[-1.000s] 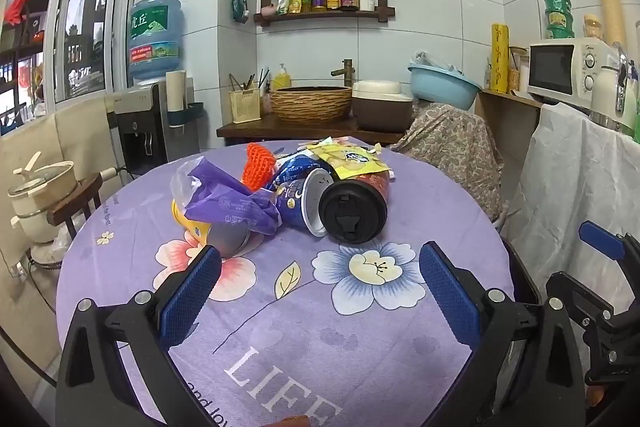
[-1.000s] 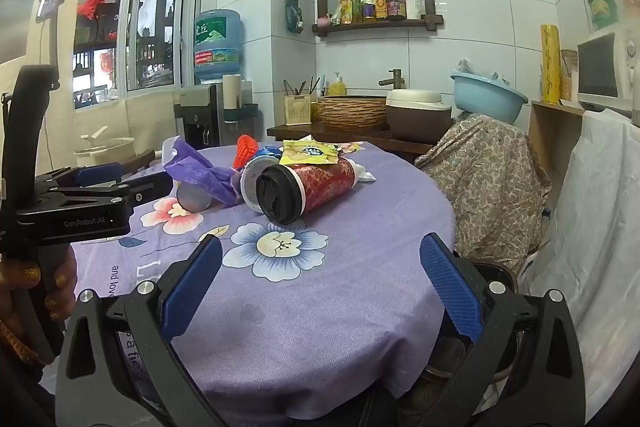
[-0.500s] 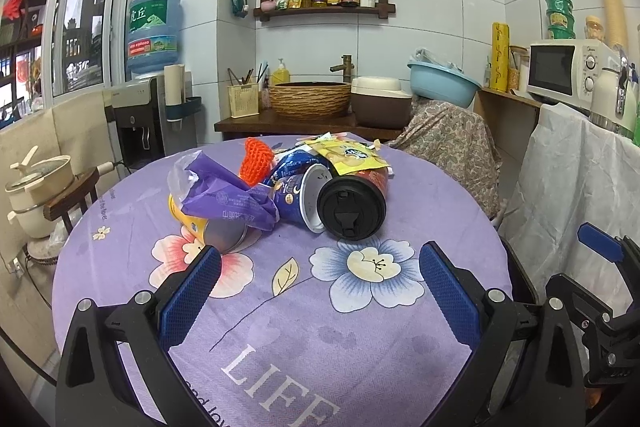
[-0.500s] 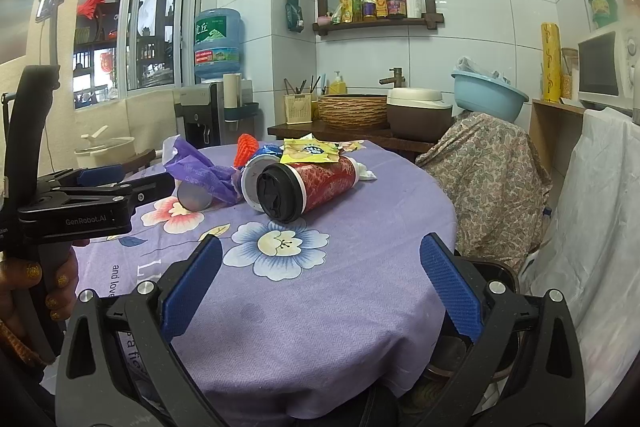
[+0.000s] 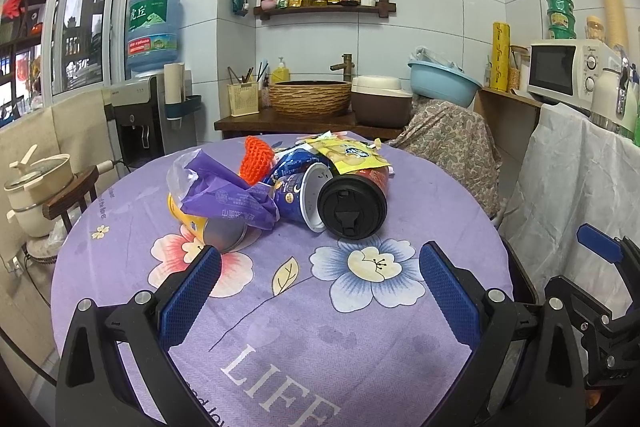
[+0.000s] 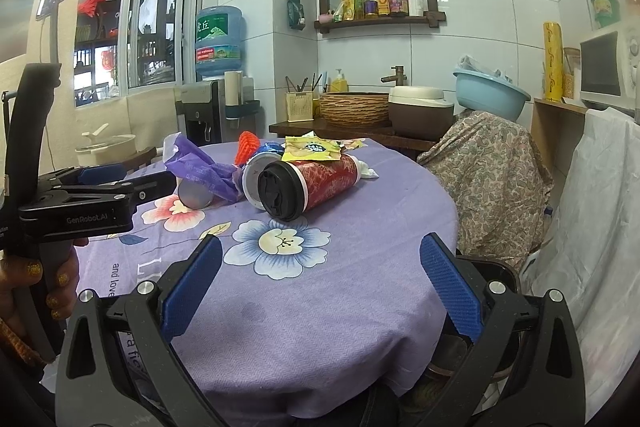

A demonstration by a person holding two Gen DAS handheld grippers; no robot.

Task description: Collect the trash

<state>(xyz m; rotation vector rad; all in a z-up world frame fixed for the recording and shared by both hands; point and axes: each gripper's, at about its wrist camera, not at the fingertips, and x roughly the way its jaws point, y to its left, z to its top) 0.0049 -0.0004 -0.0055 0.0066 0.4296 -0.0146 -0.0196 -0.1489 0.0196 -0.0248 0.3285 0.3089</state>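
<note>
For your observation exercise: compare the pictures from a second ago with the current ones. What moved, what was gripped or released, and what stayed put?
The left gripper eased slightly forward toward the trash pile on the round purple flowered tablecloth; the black-lidded red paper cup looks marginally nearer. Nothing was gripped or released. The right gripper barely moved; both stay open and empty, and the pile lies as before.

Bright, sharp, fisheye-warped edges

A woven purple cloth [image 5: 360, 339] with printed flowers covers the counter. The red cup [image 6: 332, 177] looks like glossy paper under a matt black plastic lid [image 5: 352, 207]. The purple bag [image 5: 228, 195] is thin crinkled plastic, the can [image 5: 212, 231] dull metal. Both grippers' fingers [image 5: 190, 293] carry rough blue pads.
</note>
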